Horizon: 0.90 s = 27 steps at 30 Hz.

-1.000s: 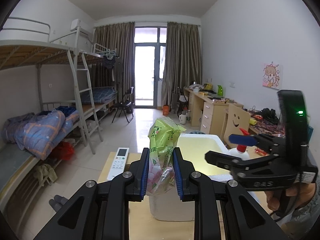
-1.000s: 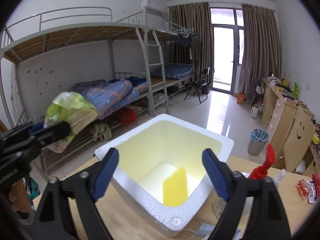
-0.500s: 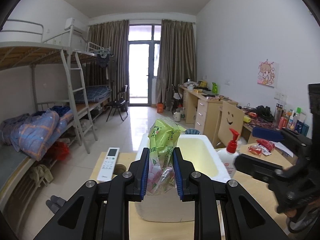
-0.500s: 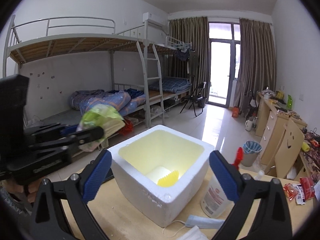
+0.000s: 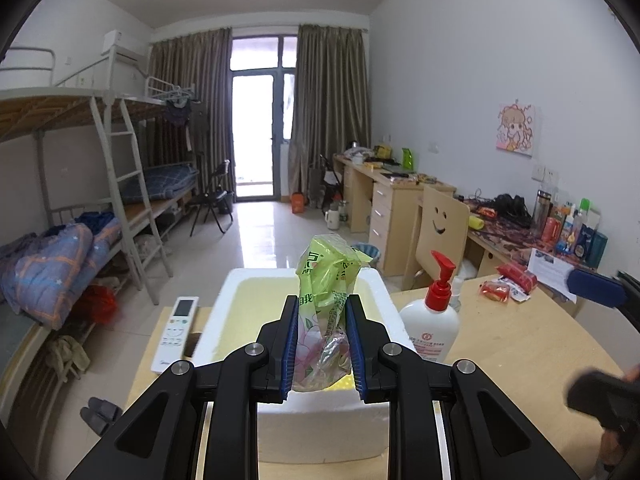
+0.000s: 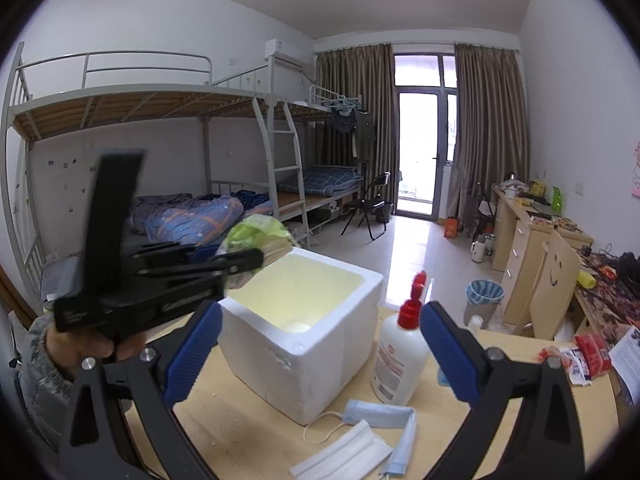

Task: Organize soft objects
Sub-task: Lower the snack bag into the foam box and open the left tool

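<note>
Up close in the left wrist view, the left tool [image 5: 322,342] pinches a crinkled green plastic packet [image 5: 326,300] upright above the white foam box [image 5: 320,432]. From the right wrist view, the right tool [image 6: 320,354] gapes wide, empty, having just opened, over two face masks [image 6: 360,440] on the counter [image 6: 248,440]

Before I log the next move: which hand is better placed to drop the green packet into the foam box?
Left. The left gripper is clamped on the green packet by the foam box; the right gripper is open and empty.
</note>
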Each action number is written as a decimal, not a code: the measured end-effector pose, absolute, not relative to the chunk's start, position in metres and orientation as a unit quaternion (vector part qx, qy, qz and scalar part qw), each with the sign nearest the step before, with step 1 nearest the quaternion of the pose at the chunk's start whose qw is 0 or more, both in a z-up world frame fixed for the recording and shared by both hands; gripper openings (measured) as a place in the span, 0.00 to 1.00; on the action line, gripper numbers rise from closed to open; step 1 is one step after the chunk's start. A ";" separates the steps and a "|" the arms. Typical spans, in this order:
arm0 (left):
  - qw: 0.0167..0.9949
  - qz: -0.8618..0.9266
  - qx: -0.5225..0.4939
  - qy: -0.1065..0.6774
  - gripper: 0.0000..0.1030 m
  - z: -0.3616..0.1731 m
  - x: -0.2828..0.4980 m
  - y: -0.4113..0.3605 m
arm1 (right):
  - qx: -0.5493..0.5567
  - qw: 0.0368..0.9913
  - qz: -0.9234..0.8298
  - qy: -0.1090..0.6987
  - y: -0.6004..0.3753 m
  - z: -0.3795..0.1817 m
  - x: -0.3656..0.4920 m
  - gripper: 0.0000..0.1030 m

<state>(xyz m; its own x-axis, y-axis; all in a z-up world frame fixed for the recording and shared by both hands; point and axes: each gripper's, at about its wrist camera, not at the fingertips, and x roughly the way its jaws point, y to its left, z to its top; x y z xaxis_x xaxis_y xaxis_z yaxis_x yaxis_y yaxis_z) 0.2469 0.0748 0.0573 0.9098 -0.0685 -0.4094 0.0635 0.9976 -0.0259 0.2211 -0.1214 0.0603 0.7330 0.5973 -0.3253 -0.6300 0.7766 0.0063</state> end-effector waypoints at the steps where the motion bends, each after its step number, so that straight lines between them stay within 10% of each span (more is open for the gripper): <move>1: 0.977 -0.031 -0.004 0.212 0.24 0.056 0.251 0.074 | -0.053 0.929 0.331 0.156 -0.123 0.059 0.221 0.98; 17: 0.971 -0.024 -0.007 0.239 0.27 0.043 0.284 0.072 | -0.029 0.932 0.313 0.179 -0.149 0.036 0.232 0.98; 20: 0.971 -0.020 -0.013 0.236 0.53 0.043 0.288 0.075 | -0.030 0.934 0.307 0.181 -0.151 0.034 0.231 0.98; 22: 0.975 -0.006 -0.012 0.224 0.89 0.044 0.287 0.078 | -0.029 0.935 0.304 0.181 -0.153 0.035 0.230 0.98; 27: 0.978 -0.006 -0.022 0.208 0.99 0.049 0.282 0.080 | -0.025 0.937 0.294 0.185 -0.161 0.033 0.232 0.98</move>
